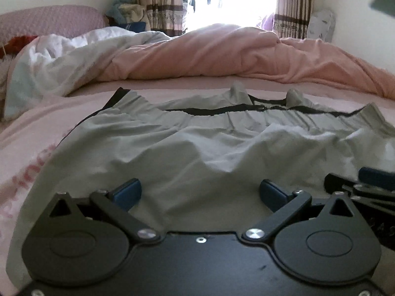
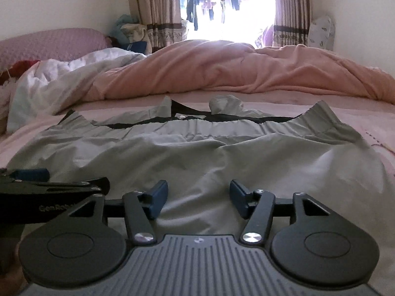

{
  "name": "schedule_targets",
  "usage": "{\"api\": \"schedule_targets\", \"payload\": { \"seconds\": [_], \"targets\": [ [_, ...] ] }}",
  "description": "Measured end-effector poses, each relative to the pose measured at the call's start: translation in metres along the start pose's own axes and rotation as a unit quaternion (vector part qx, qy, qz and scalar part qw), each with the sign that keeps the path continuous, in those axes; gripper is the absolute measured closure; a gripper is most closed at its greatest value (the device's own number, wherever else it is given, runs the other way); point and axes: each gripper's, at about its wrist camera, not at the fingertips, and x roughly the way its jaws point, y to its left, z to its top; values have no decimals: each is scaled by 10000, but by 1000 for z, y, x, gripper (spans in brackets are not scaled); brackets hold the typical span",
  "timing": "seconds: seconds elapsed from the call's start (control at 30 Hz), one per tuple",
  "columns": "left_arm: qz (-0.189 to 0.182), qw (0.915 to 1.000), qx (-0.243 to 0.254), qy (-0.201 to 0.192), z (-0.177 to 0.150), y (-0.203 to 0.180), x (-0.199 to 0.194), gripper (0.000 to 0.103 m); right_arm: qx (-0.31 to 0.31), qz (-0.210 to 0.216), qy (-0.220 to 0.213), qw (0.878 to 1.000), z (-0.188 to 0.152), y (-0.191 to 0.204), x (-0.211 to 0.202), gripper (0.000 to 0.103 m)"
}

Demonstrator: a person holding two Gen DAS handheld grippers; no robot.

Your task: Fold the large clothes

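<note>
A grey garment (image 1: pixel 197 148) with black trim is spread flat on the pink sheet (image 1: pixel 32 133) of the bed, its gathered waistband at the far edge. The left gripper (image 1: pixel 200 193) is held low over the near edge of the garment, jaws wide, nothing between the blue pads (image 1: pixel 128 193). The right gripper (image 2: pixel 198 198) is held just beside it, jaws parted, nothing gripped. A crumpled pink duvet (image 2: pixel 234 69) is seen beyond the garment, curtains (image 2: pixel 158 7) behind it.

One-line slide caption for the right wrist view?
Open right claw over grey garment on the pink bed, left claw alongside.
</note>
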Motion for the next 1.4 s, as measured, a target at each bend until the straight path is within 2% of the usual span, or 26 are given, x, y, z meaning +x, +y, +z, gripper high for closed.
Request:
{"api": "schedule_targets", "payload": {
  "seconds": [0.07,0.2,0.4,0.5,0.53,0.57,0.6,0.63,0.67,0.77,0.8,0.87,0.9,0.93,1.0,1.07,1.13,1.17,1.2,1.23,1.27,1.3,1.33,1.37,1.4],
  "targets": [
    [102,9998,188,23,-1,1,3,0,-19,-2,25,10000,-2,3,2,32],
    [168,9998,-9,54,3,18,10,0,-53,45,94,9999,-2,0,-2,32],
    [147,9998,126,36,10,35,15,0,-169,-110,75,9998,1,-15,-3,31],
    [252,9996,133,-87,13,63,15,0,-47,-1046,-15,9945,4,-51,-6,23],
    [201,9997,-78,-114,14,78,15,0,70,-1360,-9,9907,3,-67,-5,18],
    [-16,9990,-441,-66,14,95,16,0,326,-1698,13,9849,2,-88,-5,6],
    [-73,9966,-817,-43,15,107,16,0,774,-1989,14,9770,-1,-115,-7,6],
    [124,9930,-1173,-84,15,117,15,0,1178,-2159,54,9693,-4,-137,-8,6],
    [384,9904,-1322,-137,14,123,14,0,1447,-2237,121,9638,-7,-154,-9,6],
    [1195,9885,-908,-165,13,127,16,0,1942,-2010,116,9601,-11,-184,-13,8],
    [1304,9880,-817,-141,13,129,17,0,2120,-1933,73,9579,-10,-190,-17,15],
    [1211,9888,-869,-17,13,137,11,0,2149,-1899,19,9580,-5,-192,-27,23],
    [1149,9895,-868,78,13,141,4,0,2049,-1929,-48,9596,-2,-191,-37,23],
    [1136,9903,-789,153,11,143,-5,0,1906,-1946,-163,9620,-2,-189,-49,21],
    [1079,9928,-441,277,4,145,-24,0,1514,-1898,-272,9697,-9,-188,-76,6],
    [855,9942,-302,576,-3,152,-37,0,1281,-1685,35,9773,-22,-192,-89,5],
    [377,9952,-283,853,-15,156,-45,0,1159,-1343,491,9829,-42,-198,-95,5],
    [204,9942,-196,1041,-21,154,-46,0,1167,-1163,579,9846,-52,-201,-97,5],
    [101,9937,-72,1118,-27,150,-46,0,1240,-969,589,9858,-58,-203,-99,12],
    [-11,9940,57,1094,-30,146,-46,0,1386,-579,615,9867,-63,-206,-99,22],
    [-191,9949,94,989,-33,143,-47,25,1368,-313,516,9888,-64,-206,-96,61],
    [-572,9939,18,941,-33,141,-48,57,1213,-184,534,9910,-62,-204,-92,74],
    [-431,9947,90,925,-29,137,-49,66,1054,-171,624,9923,-56,-199,-87,81],
    [-186,9949,306,947,-22,130,-50,86,964,-195,717,9926,-47,-194,-87,88],
    [-155,9948,410,921,-16,126,-56,91,887,-289,713,9931,-37,-188,-93,89]
  ]
}}
